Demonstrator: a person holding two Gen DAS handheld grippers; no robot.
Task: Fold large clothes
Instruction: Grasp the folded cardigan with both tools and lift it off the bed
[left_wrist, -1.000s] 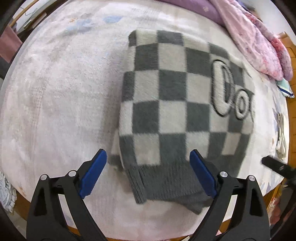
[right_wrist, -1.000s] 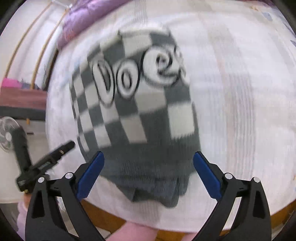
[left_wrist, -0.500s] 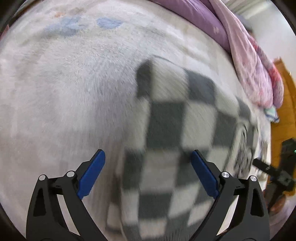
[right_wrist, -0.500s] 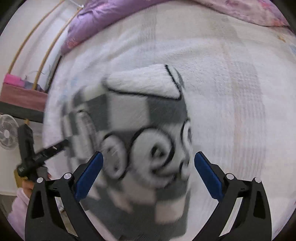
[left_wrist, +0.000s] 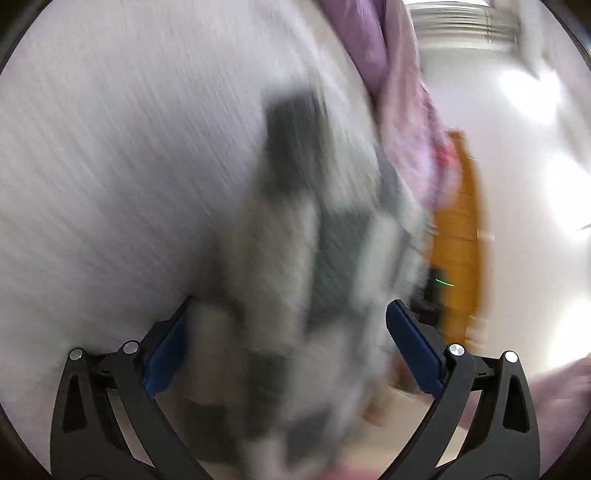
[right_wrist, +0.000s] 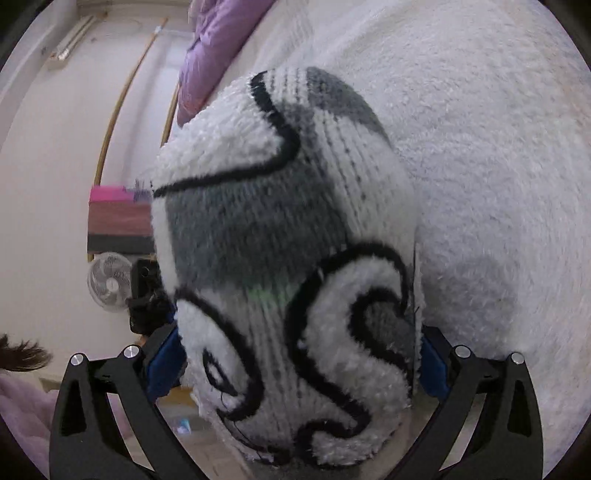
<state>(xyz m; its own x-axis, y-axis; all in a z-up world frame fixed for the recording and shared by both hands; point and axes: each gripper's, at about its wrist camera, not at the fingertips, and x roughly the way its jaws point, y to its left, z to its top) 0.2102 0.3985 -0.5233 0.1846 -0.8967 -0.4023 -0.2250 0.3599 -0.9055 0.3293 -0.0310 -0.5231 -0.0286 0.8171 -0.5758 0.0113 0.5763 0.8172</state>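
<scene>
A grey-and-white checked knit sweater with black-outlined white letters lies folded on a white fluffy bed cover. In the right wrist view it fills the space between the blue pads of my right gripper, whose jaws stand wide apart. In the left wrist view the sweater is heavily blurred and lies between the wide-apart blue pads of my left gripper. Whether either gripper touches the fabric I cannot tell.
A purple and pink quilt is bunched at the far side of the bed. An orange wooden bed frame stands at the right. A white fan and a striped box stand beyond the bed's left edge.
Both grippers have moved forward and low over the sweater, which now fills the space between their pads. The left view has swung right and blurred. Both stay wide open.
</scene>
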